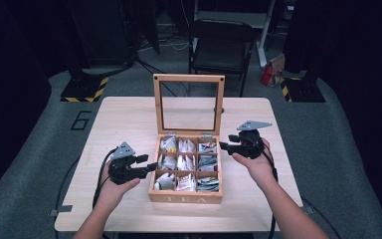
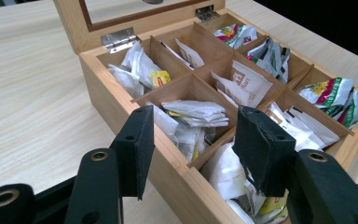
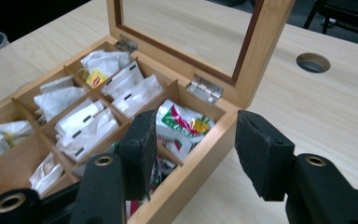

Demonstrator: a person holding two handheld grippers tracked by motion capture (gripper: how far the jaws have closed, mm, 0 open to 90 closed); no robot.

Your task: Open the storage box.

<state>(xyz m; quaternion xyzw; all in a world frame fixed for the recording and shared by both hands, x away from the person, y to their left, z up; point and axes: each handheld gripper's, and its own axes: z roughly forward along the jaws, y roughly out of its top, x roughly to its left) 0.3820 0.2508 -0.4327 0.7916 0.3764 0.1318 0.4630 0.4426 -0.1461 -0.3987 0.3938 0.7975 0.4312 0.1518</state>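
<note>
A wooden tea box [image 1: 185, 197] stands mid-table with its glass lid [image 1: 188, 78] raised upright. Its compartments hold several tea bags [image 1: 186, 164]. My left gripper [image 1: 149, 164] is at the box's left side, open. In the left gripper view it [image 2: 198, 149] straddles the box's wall [image 2: 116, 107], one pad outside and one over white bags [image 2: 193, 112], gripping nothing. My right gripper [image 1: 226, 148] hovers at the box's right side, open. In the right gripper view it [image 3: 193, 149] spans the side wall [image 3: 200, 158] next to a green-and-red packet [image 3: 182, 122].
The light wooden table [image 1: 124, 119] has a round cable hole [image 3: 313, 62] behind the box at the right. A black chair [image 1: 221, 47] stands beyond the far edge. Two stand bases with yellow-black stripes [image 1: 83, 89] sit on the floor.
</note>
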